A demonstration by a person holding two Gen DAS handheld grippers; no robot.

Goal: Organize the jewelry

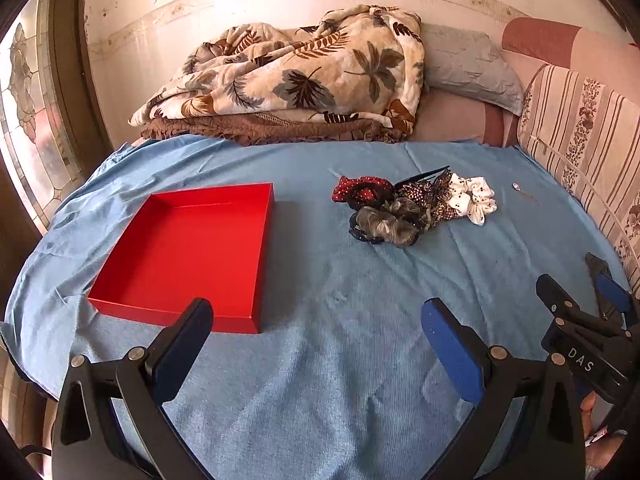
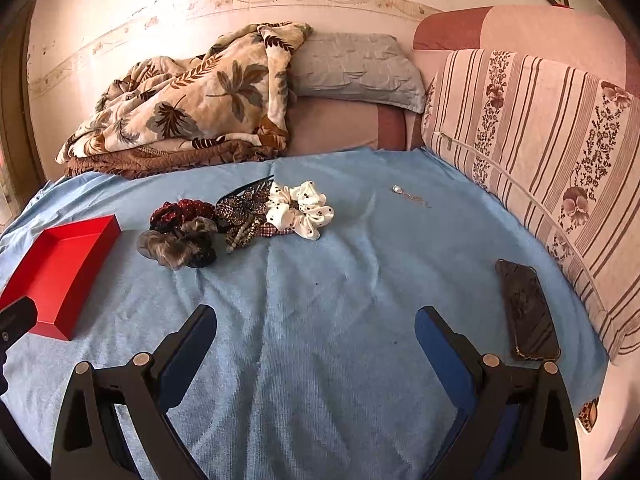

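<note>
A shallow red box (image 1: 188, 252) lies open and empty on the blue cloth (image 1: 340, 340); its corner shows at the left of the right wrist view (image 2: 60, 264). A pile of scrunchies and hair pieces (image 1: 408, 208) lies to its right (image 2: 236, 220): a red dotted one, a grey one, a white one (image 2: 304, 208) and a beaded headband. A small pendant with a chain (image 2: 408, 196) lies apart on the right (image 1: 518, 189). My left gripper (image 1: 316, 316) is open and empty, near the box's front corner. My right gripper (image 2: 316, 324) is open and empty, well short of the pile; it shows in the left wrist view (image 1: 576, 280).
A dark phone (image 2: 528, 312) lies on the cloth at the right, beside a striped floral cushion (image 2: 552, 152). A leaf-patterned blanket (image 1: 296, 76) and a grey pillow (image 1: 468, 64) lie at the back against the wall.
</note>
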